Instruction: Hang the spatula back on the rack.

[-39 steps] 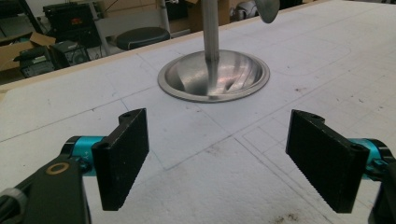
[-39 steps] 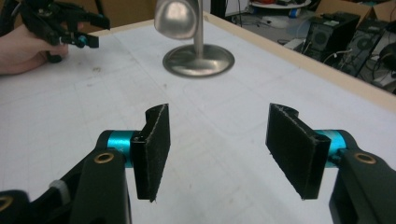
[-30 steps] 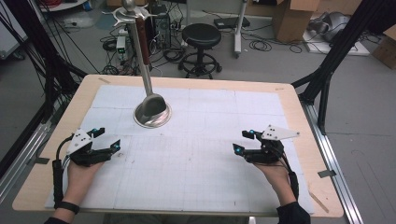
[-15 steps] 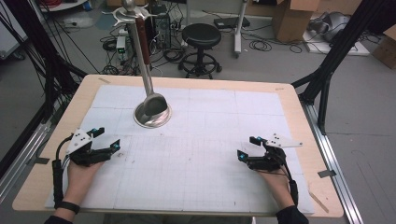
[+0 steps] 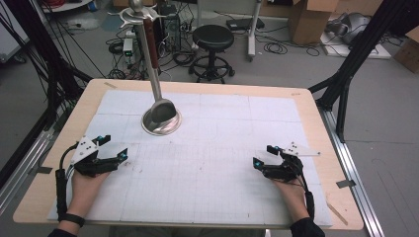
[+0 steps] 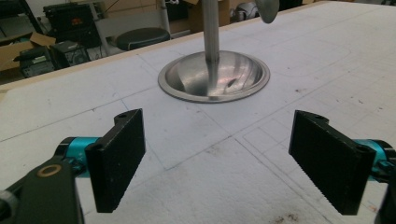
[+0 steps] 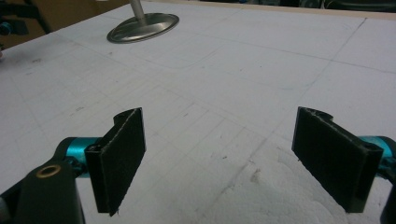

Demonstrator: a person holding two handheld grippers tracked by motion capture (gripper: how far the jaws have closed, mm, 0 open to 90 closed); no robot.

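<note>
the left gripper [image 5: 111, 149] rests near the near-left corner of the table [image 5: 306, 106], held in the person's left hand [image 5: 84, 185], its jaws standing wide apart with nothing between them. the left gripper view looks along those black jaws at bare white sheet and, farther off, the steel dish [image 6: 214, 77]. the right gripper [image 5: 266, 155] sits low near the near-right corner, in the right hand [image 5: 291, 190], jaws also spread as wide as they go and empty; in the right gripper view only the gridded white sheet [image 7: 243, 70] lies between the pads [image 7: 119, 156].

between the two grippers the sheet is bare, and both are well apart from each other. farther in, toward the far-left part of the table, the round steel dish [image 5: 161, 121] lies flat on the sheet, and a metal pole [image 5: 150, 54] rises from its middle, leaning a little. nothing stands between either gripper and the dish.

beyond the far edge, on the floor, stand a black round stool [image 5: 212, 37], cables and cardboard boxes [image 5: 309, 17]; black frame legs [image 5: 346, 74] flank the table.

against the earlier frames, the right gripper has come down closer to the sheet and its jaws have just been opening, with nothing between them. the left gripper and the dish lie as before.
</note>
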